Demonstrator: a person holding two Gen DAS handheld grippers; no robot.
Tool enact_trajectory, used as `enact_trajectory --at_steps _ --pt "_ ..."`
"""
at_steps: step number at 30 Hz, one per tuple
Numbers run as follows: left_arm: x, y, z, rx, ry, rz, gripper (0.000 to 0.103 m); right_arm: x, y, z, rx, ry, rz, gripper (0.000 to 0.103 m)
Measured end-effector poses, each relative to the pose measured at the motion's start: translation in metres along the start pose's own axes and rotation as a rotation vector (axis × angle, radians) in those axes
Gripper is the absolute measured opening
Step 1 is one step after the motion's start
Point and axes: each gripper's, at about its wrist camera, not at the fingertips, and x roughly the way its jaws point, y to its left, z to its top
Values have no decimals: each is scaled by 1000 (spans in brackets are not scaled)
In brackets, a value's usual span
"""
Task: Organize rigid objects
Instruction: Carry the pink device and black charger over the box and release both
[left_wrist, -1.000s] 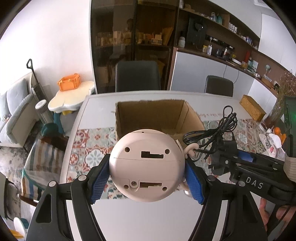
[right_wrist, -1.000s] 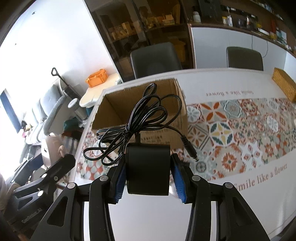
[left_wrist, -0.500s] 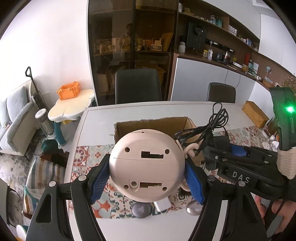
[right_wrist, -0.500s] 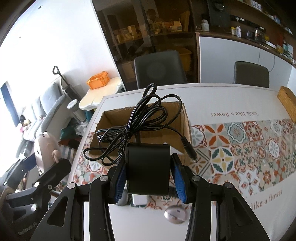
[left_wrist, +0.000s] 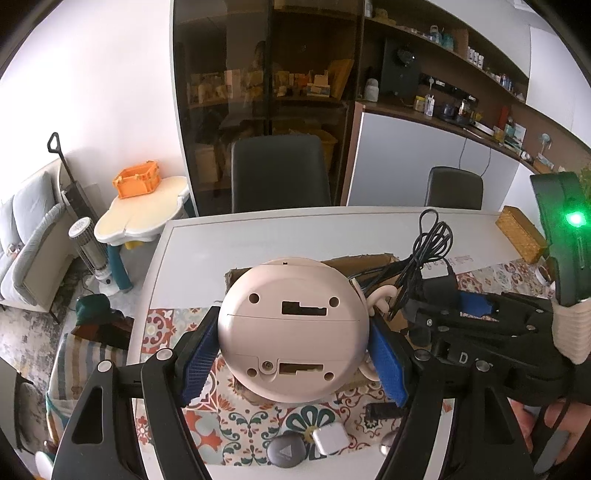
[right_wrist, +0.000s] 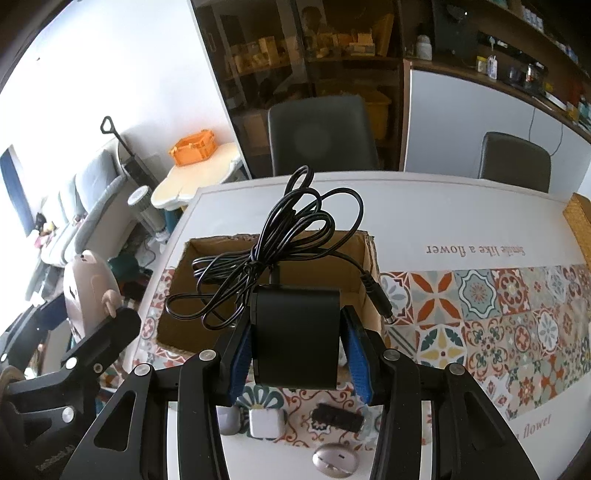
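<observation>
My left gripper (left_wrist: 293, 354) is shut on a round pink piggy-bank-like toy (left_wrist: 293, 328), underside toward the camera, held above the table before the open cardboard box (left_wrist: 373, 262). My right gripper (right_wrist: 295, 350) is shut on a black power adapter (right_wrist: 295, 336) with its coiled black cable (right_wrist: 288, 243) hanging over the box (right_wrist: 207, 291). The right gripper shows in the left wrist view (left_wrist: 436, 306); the left gripper and toy (right_wrist: 88, 288) show at the left of the right wrist view.
On the patterned table runner (right_wrist: 498, 317) near the front edge lie a white cube charger (right_wrist: 264, 422), a small black block (right_wrist: 338, 417), a silver oval item (right_wrist: 334, 461) and a grey round disc (left_wrist: 286, 450). Two dark chairs (right_wrist: 321, 133) stand behind the table.
Both grippers have pulled back and up from the box with their objects. The small items near the front edge have come into view.
</observation>
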Motion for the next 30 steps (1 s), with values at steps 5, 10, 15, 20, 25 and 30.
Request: enact_trajectory --at_steps 5,10,15,20,25,30 --pt "18 2 6 2 22 7 75 18 -4 9 -1 38 -9 45" --pt "37 3 9 -2 63 -3 75 32 -7 15 3 72 -14 45" --pt "54 3 7 -11 114 -10 75 44 -8 19 0 105 -20 45" --pt "63 6 4 -15 140 -7 75 54 -7 19 0 131 -25 45" --pt "60 7 6 -11 120 1 76 64 -8 18 0 153 -36 45" --pt "53 9 5 -19 108 13 76 69 -8 18 3 163 -39 45"
